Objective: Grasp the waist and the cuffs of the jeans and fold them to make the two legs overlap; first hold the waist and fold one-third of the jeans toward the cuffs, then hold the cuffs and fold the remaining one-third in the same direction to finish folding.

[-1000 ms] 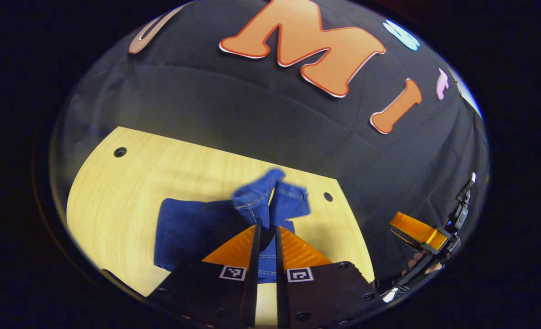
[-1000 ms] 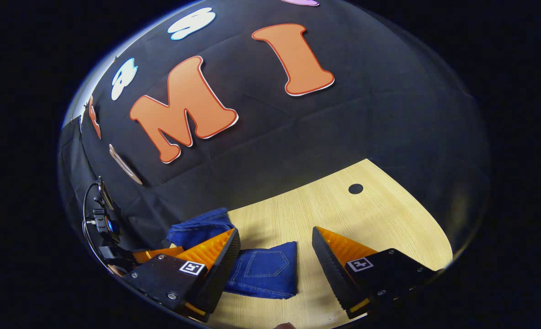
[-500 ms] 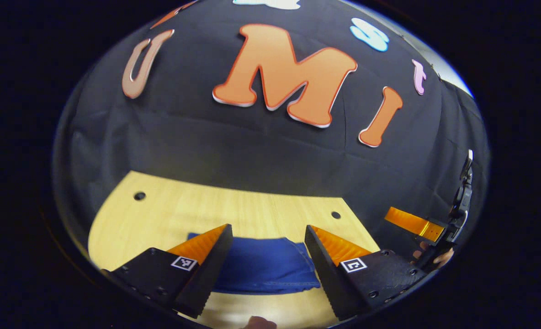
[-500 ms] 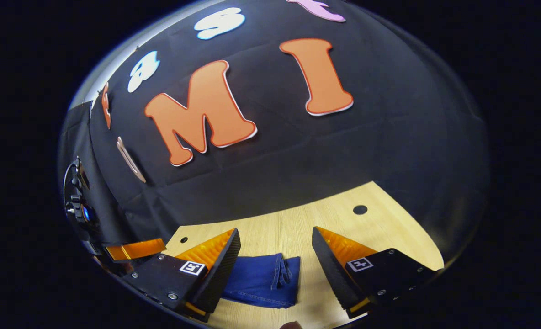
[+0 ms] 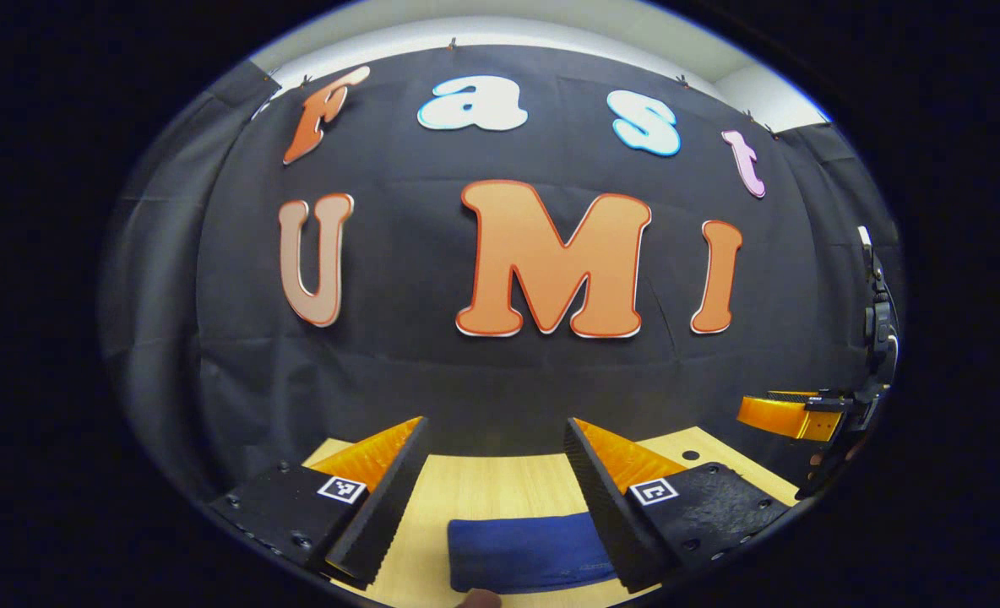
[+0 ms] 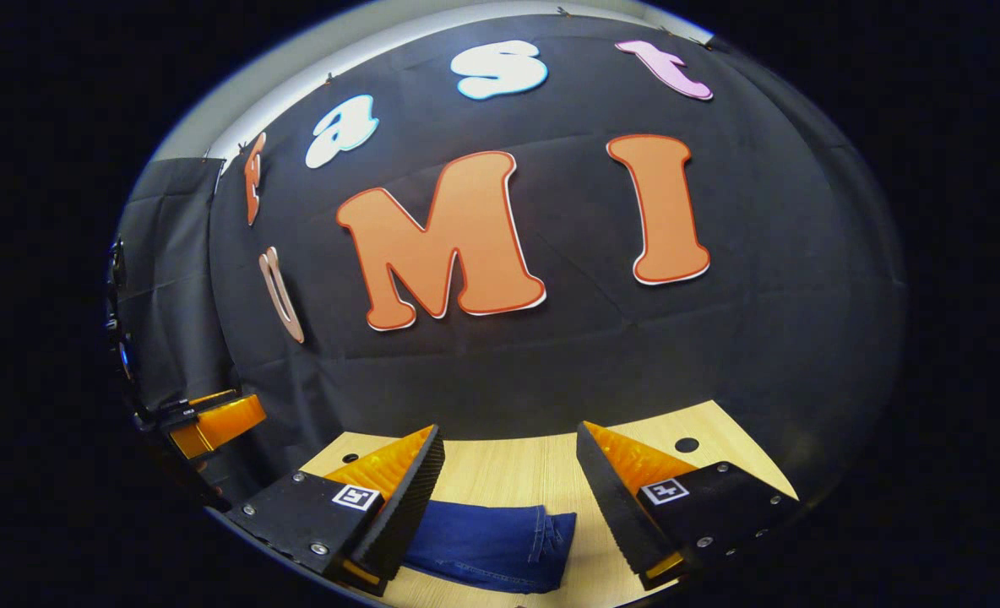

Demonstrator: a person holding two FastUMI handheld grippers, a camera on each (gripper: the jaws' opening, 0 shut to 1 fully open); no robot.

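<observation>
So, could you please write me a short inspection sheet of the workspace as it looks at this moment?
Surface: light wooden table with a round hole near the far edge.
Job's things: folded jeans lying flat on the table, a compact bundle, free of both grippers.
Clutter: nothing seen.
Grippers: left gripper open, above the jeans; right gripper open, above the jeans; neither touches them.
Cables: nothing seen clearly.
Surroundings: black cloth booth wall behind the table.
</observation>
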